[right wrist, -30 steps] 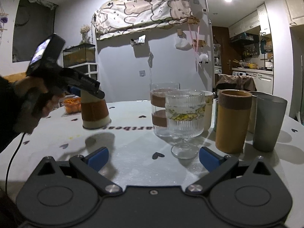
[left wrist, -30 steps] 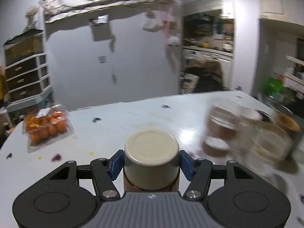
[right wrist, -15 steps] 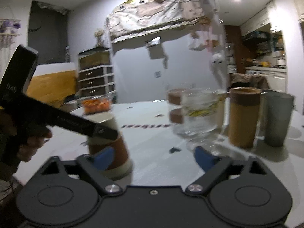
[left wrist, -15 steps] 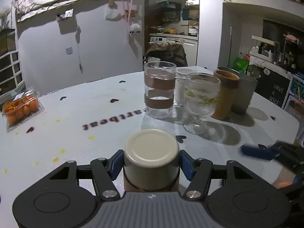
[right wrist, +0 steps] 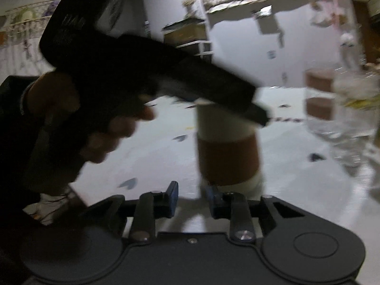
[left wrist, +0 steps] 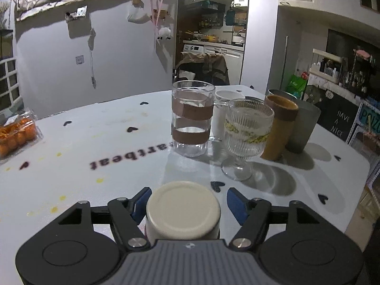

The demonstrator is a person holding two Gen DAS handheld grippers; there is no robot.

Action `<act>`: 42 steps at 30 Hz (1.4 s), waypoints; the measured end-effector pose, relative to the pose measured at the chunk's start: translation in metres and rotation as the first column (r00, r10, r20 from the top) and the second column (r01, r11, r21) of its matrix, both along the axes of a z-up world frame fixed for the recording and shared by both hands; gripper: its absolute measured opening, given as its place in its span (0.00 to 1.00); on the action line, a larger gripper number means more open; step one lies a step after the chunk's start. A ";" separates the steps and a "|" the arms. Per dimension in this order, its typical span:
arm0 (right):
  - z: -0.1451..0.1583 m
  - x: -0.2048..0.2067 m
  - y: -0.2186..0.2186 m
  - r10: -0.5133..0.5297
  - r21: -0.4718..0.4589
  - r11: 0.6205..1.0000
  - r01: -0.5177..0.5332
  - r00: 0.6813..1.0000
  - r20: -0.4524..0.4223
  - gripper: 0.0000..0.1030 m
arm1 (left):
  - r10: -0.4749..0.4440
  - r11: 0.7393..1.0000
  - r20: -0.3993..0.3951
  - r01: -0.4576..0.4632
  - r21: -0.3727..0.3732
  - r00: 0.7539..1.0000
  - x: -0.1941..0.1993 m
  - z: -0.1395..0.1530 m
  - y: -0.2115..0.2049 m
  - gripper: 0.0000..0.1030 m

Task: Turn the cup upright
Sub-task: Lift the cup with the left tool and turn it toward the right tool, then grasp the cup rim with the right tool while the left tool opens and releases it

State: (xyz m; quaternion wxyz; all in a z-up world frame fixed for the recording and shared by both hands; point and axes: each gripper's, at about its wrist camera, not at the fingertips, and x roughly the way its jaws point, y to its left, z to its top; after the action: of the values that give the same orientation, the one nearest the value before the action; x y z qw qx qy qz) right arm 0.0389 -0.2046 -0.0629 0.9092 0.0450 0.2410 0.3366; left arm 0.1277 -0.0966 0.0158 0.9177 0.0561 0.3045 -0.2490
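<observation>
Cream cup point(left wrist: 182, 210) stood upside down between the left gripper's point(left wrist: 187, 204) parted jaws, right gripper point(right wrist: 192, 198) narrowed on nothing, banded glass point(left wrist: 192, 118) far right held water.

- The white tablecloth point(left wrist: 114, 140) in front of me has dark lettering printed on it, upside down from where I'm holding my left claw. I can make out "artbeat" point(left wrist: 131, 157); the start of the word is cut off for me.
- Off to the far right there's a black chalkboard-looking sign point(left wrist: 342, 122) with white letters: "HAVE A NICE".
- Next to it is a blue plate-style sign point(left wrist: 370, 121), reads something like "POZU", the rest runs out of view.
- My right claw's view is too blurry to read anything.
</observation>
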 end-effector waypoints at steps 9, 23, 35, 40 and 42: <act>-0.010 0.012 0.002 -0.043 0.038 0.998 0.045 0.997 -0.070 0.07 | 0.024 0.999 0.033 -0.023 -0.035 0.999 -0.020 0.006 0.022 0.56; -0.001 -0.002 -0.031 -0.235 -0.012 0.972 0.235 0.969 -0.082 0.22 | 0.114 0.988 0.042 -0.108 -0.114 0.993 -0.080 -0.024 0.063 0.47; 0.029 0.059 -0.074 -0.141 0.274 0.912 0.307 0.858 -0.493 0.76 | 0.177 0.968 0.026 -0.169 -0.183 0.984 -0.100 -0.037 0.075 0.55; 0.030 0.092 -0.044 -0.092 0.240 0.928 0.283 0.802 -0.590 0.80 | 0.171 0.968 0.019 -0.165 -0.189 0.985 -0.102 -0.042 0.078 0.56; 0.034 0.104 -0.029 -0.090 0.202 0.945 0.256 0.802 -0.591 0.81 | 0.166 0.968 0.018 -0.160 -0.192 0.986 -0.102 -0.043 0.079 0.56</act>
State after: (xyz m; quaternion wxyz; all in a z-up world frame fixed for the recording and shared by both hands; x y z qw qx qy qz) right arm 0.1429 -0.2340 -0.0290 0.8061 0.2908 0.4498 0.2519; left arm 0.0259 -0.0180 -0.0269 0.9413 -0.0525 0.2672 -0.1997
